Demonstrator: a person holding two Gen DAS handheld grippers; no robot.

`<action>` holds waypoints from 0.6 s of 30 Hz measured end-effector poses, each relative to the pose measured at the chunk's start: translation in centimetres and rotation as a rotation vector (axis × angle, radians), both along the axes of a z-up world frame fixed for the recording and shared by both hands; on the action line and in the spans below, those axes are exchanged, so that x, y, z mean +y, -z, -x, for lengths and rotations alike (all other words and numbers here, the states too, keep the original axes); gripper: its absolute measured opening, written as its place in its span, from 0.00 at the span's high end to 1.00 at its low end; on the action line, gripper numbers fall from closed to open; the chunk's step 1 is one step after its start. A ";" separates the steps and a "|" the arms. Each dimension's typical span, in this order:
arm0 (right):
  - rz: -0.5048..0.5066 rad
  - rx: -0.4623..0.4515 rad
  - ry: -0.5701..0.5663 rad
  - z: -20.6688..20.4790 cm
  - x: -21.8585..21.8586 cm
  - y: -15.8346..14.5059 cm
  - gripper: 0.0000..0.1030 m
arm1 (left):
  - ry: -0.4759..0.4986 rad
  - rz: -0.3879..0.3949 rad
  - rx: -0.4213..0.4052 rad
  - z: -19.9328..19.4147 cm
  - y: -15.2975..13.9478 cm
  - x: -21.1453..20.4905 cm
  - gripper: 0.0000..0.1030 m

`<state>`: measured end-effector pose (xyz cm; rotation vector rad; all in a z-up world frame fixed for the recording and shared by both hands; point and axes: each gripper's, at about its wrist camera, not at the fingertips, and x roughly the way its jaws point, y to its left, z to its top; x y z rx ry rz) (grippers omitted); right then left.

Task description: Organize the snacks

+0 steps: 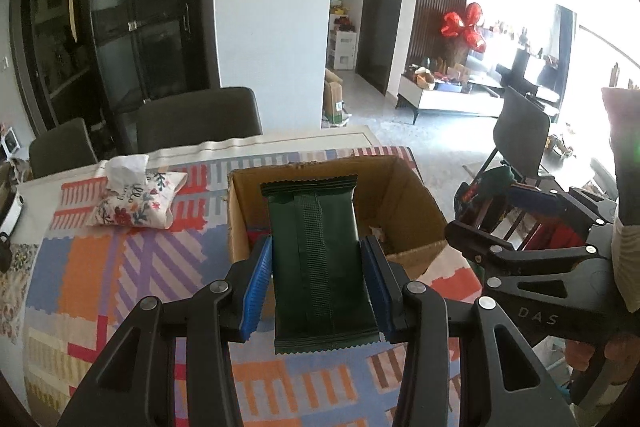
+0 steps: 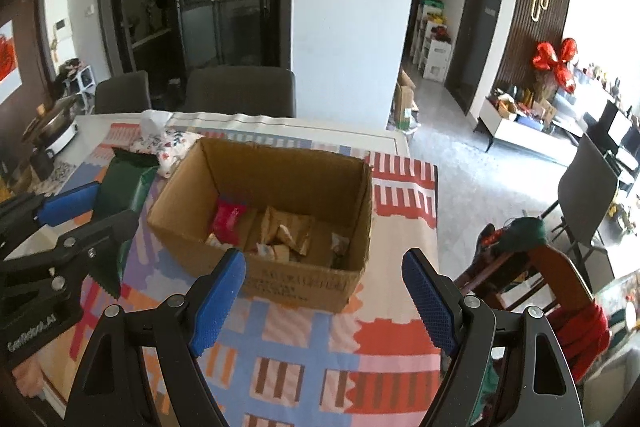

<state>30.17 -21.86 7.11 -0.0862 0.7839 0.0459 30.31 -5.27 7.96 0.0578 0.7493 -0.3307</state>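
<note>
Left tongs (image 1: 316,281) grip green packet (image 1: 316,247) near box rim (image 1: 312,169).

Both grippers: black slotted arms, silver rivets, ribbed blue pads (image 2: 218,303) on jaws.

Not much lettering can be read here. In the left wrist view, the letters "DAS" are moulded in pale grey on the black body of the right hand-held gripper (image 1: 486,211) at about 3 o'clock. In the right wrist view, the left hand-held gripper (image 2: 92,203) at 9 o'clock carries white lettering, roughly "GenRobot.AI". Dark print runs along the near wall of the cardboard box (image 2: 304,281), too blurred to read.
</note>
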 end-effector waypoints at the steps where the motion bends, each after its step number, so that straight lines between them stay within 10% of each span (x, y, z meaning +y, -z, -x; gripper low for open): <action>1: -0.003 0.006 0.004 -0.5 -0.1 0.0 0.21 | -0.005 0.005 0.018 -0.8 0.1 -0.1 0.57; 18: -0.015 0.184 0.028 -7.1 -1.5 3.2 0.21 | -0.084 -0.045 0.137 -8.8 2.8 -0.9 0.54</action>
